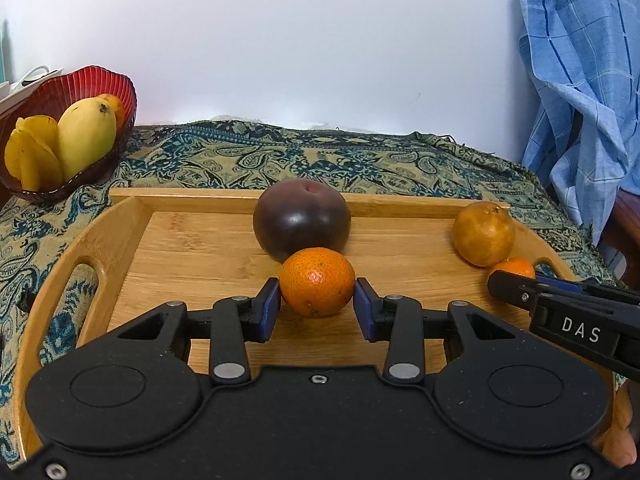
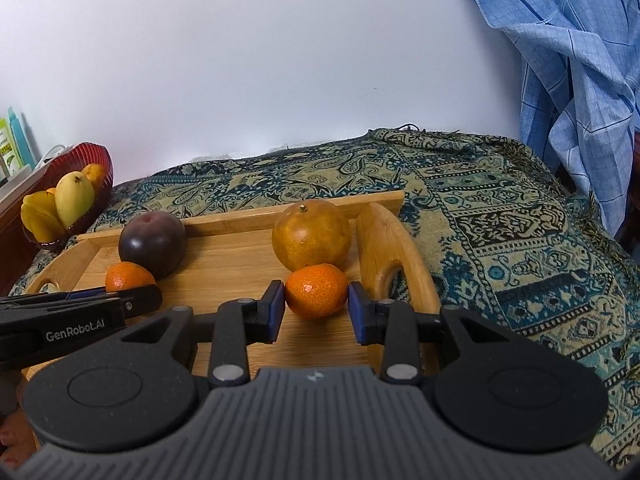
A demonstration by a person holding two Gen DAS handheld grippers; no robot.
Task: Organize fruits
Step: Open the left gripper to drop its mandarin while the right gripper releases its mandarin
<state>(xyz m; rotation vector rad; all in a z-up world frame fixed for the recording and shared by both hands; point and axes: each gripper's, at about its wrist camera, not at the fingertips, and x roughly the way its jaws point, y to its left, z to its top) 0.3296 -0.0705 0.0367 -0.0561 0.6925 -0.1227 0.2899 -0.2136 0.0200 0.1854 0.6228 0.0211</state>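
A wooden tray (image 1: 188, 256) (image 2: 224, 276) holds several fruits. My left gripper (image 1: 316, 304) is shut on a small orange mandarin (image 1: 317, 281), which sits low over the tray in front of a dark purple plum (image 1: 302, 218). It also shows in the right wrist view (image 2: 129, 276) beside the plum (image 2: 152, 244). My right gripper (image 2: 316, 304) is shut on a second mandarin (image 2: 316, 289), in front of a brownish-yellow orange (image 2: 311, 235) (image 1: 483, 234). That mandarin (image 1: 514, 267) peeks from behind the right gripper's finger in the left wrist view.
A red glass bowl (image 1: 52, 88) (image 2: 94, 156) with a mango (image 1: 86, 134) and other yellow fruit stands at the far left. A patterned cloth (image 2: 500, 216) covers the table. A blue checked towel (image 1: 580, 80) hangs at the right. White wall behind.
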